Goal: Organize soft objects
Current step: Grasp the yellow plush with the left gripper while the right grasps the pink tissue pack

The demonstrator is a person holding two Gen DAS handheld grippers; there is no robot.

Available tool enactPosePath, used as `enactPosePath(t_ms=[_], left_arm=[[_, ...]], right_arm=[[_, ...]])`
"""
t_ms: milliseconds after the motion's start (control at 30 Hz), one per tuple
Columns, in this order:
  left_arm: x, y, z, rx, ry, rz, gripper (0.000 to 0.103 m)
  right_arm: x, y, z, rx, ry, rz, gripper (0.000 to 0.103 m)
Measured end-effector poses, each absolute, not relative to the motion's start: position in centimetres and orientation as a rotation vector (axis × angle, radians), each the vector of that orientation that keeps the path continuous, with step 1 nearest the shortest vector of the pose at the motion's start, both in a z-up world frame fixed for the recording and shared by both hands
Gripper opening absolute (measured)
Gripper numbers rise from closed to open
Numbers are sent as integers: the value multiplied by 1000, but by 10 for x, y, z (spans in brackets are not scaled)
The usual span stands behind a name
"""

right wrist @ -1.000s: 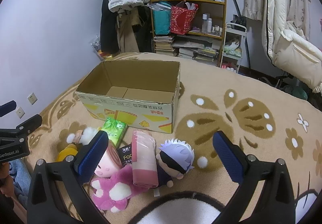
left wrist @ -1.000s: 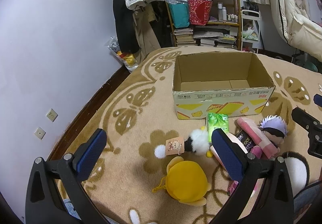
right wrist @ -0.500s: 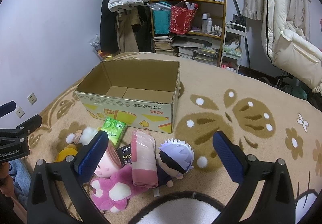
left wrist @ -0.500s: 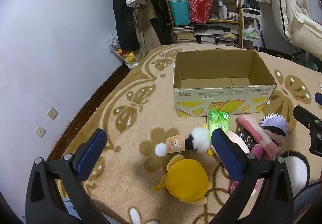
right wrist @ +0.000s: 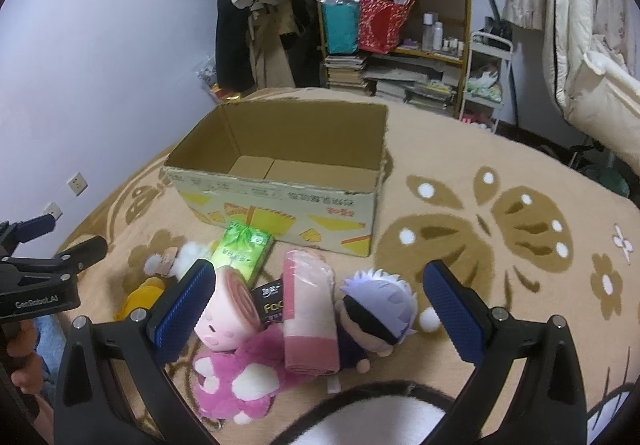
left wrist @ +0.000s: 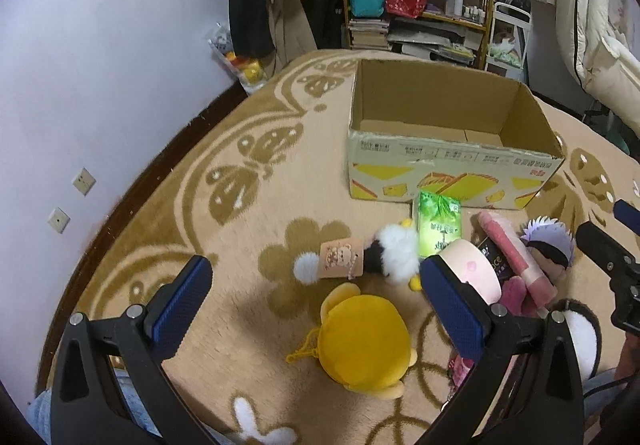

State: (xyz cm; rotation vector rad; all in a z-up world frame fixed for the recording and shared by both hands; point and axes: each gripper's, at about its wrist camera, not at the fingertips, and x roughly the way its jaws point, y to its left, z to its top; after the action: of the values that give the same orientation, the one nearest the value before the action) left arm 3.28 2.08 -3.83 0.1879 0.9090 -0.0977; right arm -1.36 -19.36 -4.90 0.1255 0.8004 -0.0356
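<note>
An open, empty cardboard box stands on a tan patterned rug. In front of it lie soft things: a yellow plush, a black-and-white fluffy toy with a tag, a green tissue pack, a pink round plush, a rolled pink towel, a white-haired doll and a magenta plush. My left gripper hangs open above the yellow plush. Open too, my right gripper hovers over the towel and doll.
A cluttered shelf with bags, books and bottles stands behind the box, with coats hanging beside it. A purple wall with sockets runs along the left. A white quilt hangs at right. A black-and-white plush lies nearest.
The left gripper has tilted down and moved nearer to the yellow plush and fluffy toy. The right gripper has barely moved. No toy has shifted.
</note>
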Motion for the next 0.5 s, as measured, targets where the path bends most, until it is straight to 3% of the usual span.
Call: enactPosePath(t_ms=[500], left_arm=[[45,6,-87,244,1083,-158,103]], right_arm=[[18,-180,-89,102,902,29,103]])
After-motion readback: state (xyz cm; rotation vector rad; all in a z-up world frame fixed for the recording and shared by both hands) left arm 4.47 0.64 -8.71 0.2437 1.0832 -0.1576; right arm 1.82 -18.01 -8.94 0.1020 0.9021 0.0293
